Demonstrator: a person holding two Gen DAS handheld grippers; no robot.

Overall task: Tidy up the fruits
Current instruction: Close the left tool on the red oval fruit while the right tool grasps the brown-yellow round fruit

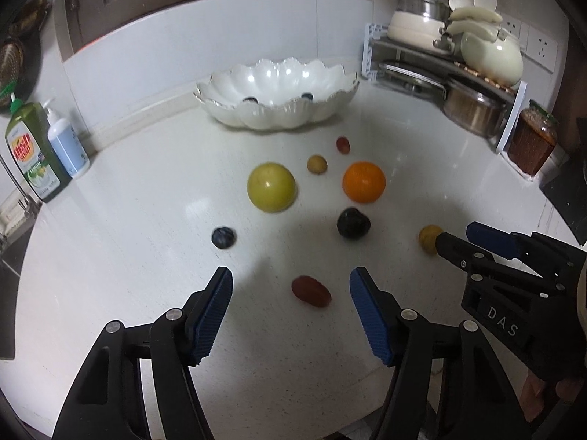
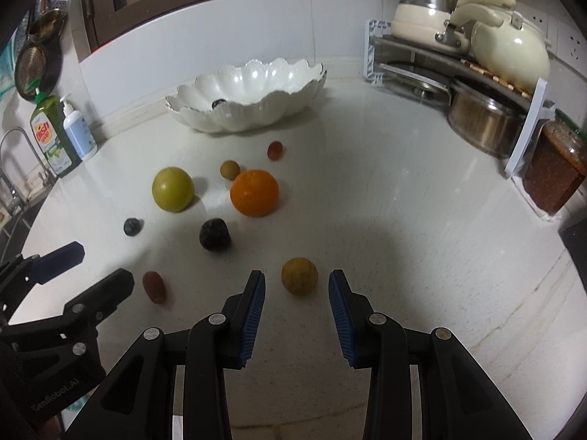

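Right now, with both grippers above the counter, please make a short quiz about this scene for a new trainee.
1. True or false: the white bowl is empty.
2. Which fruit lies ahead between the right gripper fingers? A) orange B) small yellow-brown fruit C) blueberry
3. What lies ahead between the left gripper fingers?

Key: 1 false, small dark fruits are inside. 2 B. 3 the red grape, not gripped.

White counter (image 1: 146,256) — scattered fruits (image 1: 271,187), bowl (image 1: 275,110)
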